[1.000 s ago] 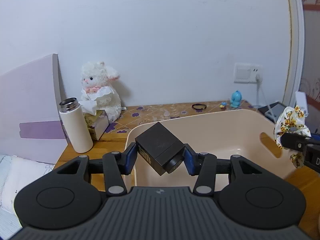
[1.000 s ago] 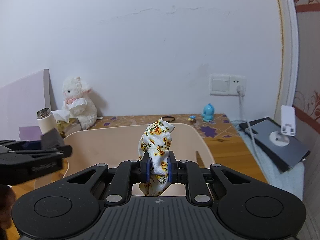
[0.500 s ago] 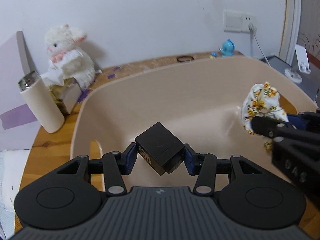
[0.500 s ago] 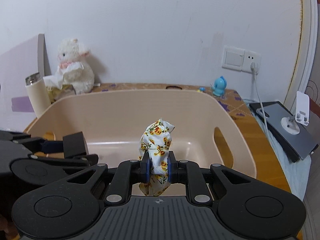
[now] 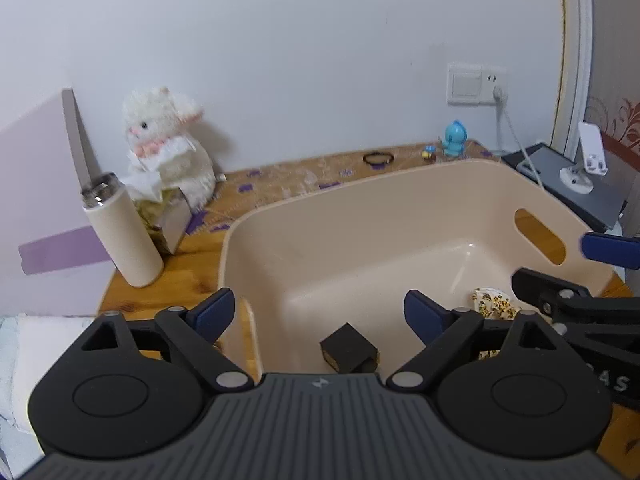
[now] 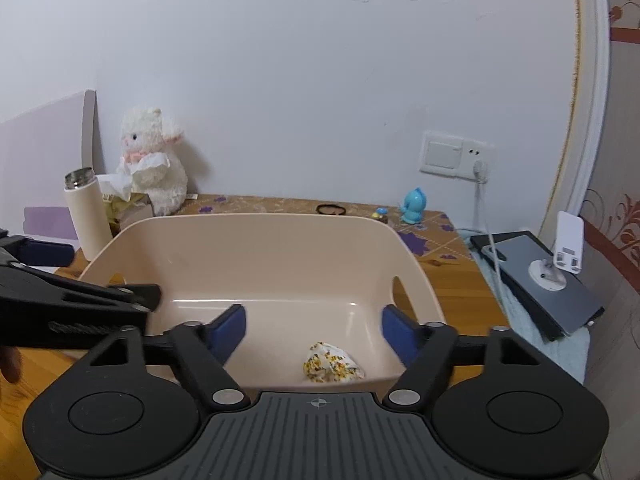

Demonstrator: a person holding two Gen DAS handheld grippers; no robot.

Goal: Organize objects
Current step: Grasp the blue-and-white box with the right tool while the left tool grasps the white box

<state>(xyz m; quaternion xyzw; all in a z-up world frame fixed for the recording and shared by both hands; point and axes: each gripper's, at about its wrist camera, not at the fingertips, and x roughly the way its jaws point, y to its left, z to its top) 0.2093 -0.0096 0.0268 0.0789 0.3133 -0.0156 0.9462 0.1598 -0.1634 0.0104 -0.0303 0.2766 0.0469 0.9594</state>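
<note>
Black box (image 5: 349,347) sits on the bin floor at the near wall, tilted on a corner, no clear long axis. Left gripper (image 5: 319,315) above it, jaws wide apart, holding nothing. Floral cloth (image 6: 333,367) lies bunched on the floor near the right corner; right gripper (image 6: 313,330) over it, jaws spread, holding nothing. Beige bin (image 6: 260,222) floor beyond is bare up to the far wall. Behind: cream flask (image 5: 122,232), plush lamb (image 5: 168,148), blue figurine (image 6: 414,205).
</note>
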